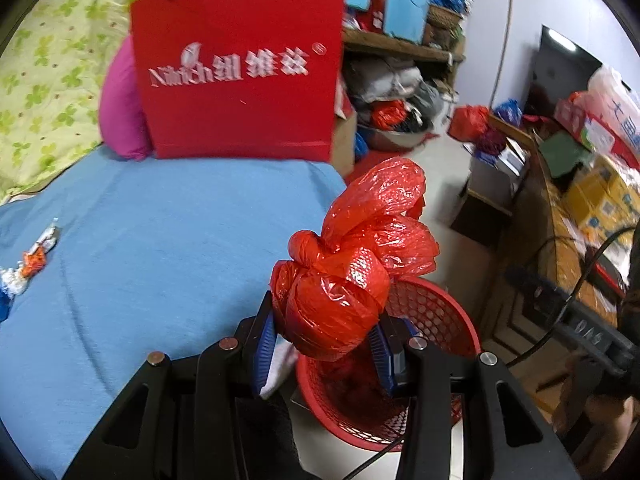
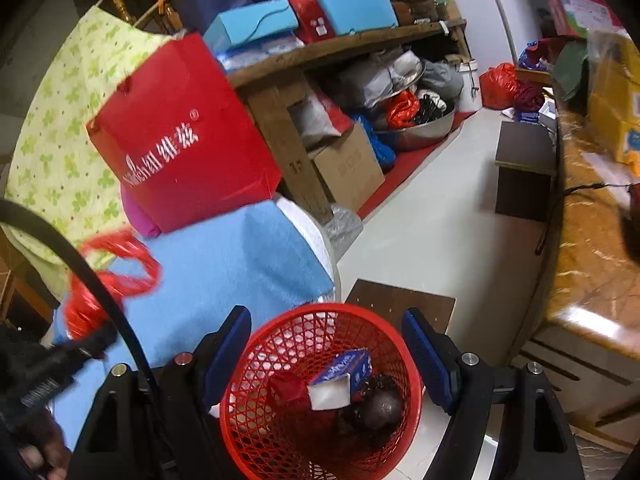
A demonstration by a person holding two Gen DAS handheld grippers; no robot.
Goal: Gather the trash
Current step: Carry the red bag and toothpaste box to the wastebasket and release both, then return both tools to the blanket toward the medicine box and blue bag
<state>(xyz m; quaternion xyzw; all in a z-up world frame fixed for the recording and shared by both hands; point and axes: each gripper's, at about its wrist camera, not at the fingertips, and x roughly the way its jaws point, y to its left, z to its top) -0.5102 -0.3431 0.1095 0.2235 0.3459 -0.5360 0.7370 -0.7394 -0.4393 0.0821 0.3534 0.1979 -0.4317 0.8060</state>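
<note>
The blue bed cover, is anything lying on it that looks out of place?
Yes. A few crumpled wrappers, orange, white and blue, lie loose near the left edge of the blue bed cover, away from the red basket on the floor. They look like trash not yet collected.

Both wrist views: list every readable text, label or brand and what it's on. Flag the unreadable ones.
"Niwich" (roughly; blurred) followed by three white Chinese characters and an ® mark: red paper gift bag standing on the bed.
Blue Chinese characters, cut off at the frame edge: white plastic bag at far right, not readable in full.
White lettering on the blue side of the small box in the red mesh basket: too blurred to read.
</note>
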